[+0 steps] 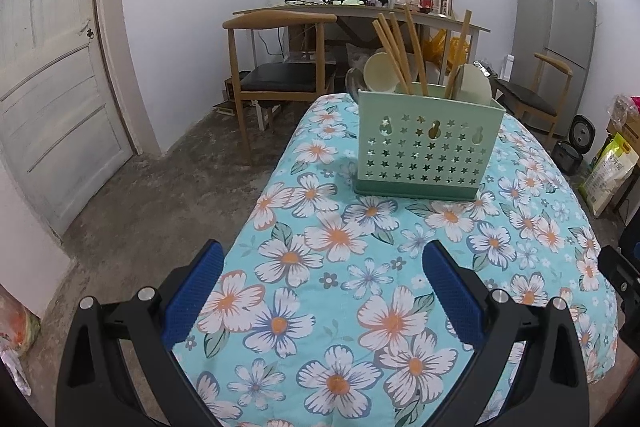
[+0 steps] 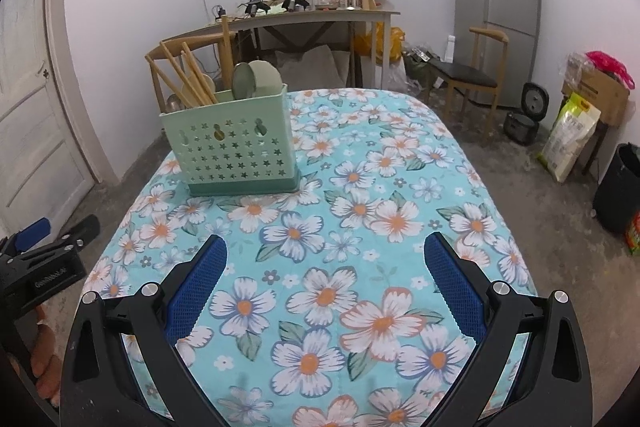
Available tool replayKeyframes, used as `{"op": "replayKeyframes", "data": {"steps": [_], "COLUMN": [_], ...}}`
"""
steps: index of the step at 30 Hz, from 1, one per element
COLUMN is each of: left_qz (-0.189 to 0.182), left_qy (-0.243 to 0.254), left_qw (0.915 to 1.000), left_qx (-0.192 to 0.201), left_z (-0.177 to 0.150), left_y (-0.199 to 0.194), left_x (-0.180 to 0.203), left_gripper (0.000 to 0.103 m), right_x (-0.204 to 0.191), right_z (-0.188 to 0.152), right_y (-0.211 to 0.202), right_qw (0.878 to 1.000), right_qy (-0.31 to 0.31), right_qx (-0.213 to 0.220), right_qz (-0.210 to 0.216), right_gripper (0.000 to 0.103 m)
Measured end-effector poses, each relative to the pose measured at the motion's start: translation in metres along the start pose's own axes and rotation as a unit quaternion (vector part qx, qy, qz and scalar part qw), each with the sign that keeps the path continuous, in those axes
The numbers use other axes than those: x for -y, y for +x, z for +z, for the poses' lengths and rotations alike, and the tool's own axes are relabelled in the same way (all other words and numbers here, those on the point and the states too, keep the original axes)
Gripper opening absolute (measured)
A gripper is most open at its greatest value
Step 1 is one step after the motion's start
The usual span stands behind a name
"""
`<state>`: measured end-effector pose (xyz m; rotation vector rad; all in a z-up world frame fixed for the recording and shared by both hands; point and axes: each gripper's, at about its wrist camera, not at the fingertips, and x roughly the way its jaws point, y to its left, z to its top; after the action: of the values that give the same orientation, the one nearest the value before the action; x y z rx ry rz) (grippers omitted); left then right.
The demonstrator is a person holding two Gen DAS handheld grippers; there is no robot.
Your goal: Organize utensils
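Utensils already stand in a mint-green caddy [image 1: 428,151] with star-shaped holes, set upright on a counter covered by a blue floral cloth [image 1: 340,287]. Wooden chopsticks [image 1: 394,55] lean out of its top at several angles, their long axes rising up and tilting sideways, and pale round spoon bowls [image 1: 380,73] show beside them above the rim.

Both tongs hover low over the near edge of the counter, pointing toward the caddy. The left tongs [image 1: 322,291] are spread wide with nothing between the blue pads. The right tongs [image 2: 326,287] are likewise spread wide and empty.

From the left tongs the caddy lies ahead and slightly to the right, well apart across open cloth. From the right tongs the caddy [image 2: 236,143] lies ahead and to the left, also well apart. The left tongs look somewhat more squarely lined up with it, so they seem the nearer for a reach.

No loose utensil is visible on the cloth, so the sorting appears largely finished or not yet started. Behind stand wooden chairs, a cluttered table, and a grey refrigerator [image 1: 556,39].
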<state>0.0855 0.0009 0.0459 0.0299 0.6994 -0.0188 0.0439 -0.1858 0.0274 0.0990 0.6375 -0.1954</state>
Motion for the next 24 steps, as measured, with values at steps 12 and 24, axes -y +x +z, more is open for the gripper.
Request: {"op": "replayKeyframes", "data": {"steps": [12,24], "left_qz": [0.014,0.024], "left_qy": [-0.012,-0.023], "left_qw": [0.9998,0.9994], "left_qx": [-0.012,-0.009], "left_z": [-0.002,0.002], "left_y": [0.007,0.007], "left_x": [-0.015,-0.026], "left_gripper": [0.097,0.097], "right_x": [0.027,0.028], "right_z": [0.005,0.008], "right_y": [0.000,0.002], "right_qw": [0.999,0.999], "right_qy": [0.017,0.013], "right_qx": [0.008,0.005], "right_qz": [-0.037,-0.037], "right_gripper": [0.095,0.095]}}
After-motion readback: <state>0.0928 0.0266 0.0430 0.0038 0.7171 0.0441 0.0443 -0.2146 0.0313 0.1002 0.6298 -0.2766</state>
